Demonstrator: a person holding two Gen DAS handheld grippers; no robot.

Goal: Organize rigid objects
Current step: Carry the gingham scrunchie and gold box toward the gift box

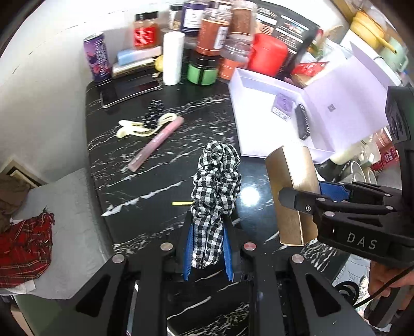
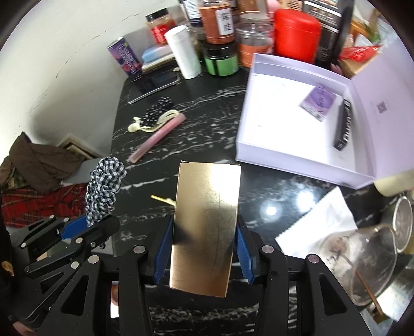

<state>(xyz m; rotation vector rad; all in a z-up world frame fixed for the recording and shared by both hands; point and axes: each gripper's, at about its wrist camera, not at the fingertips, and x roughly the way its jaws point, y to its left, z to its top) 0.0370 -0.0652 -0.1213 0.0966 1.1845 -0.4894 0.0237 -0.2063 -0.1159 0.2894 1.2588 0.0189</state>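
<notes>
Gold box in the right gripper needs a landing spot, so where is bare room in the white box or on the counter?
The white box floor is bare on its near-left side; the purple packet and black case sit by the lid. Counter is bare between the pink tube and the white box. The back, with the jars, is crowded.

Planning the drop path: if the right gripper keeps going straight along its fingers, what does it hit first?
Probably bare black marble table; the right gripper, shut on the gold box, points just left of the open white box. Depth unclear.
</notes>
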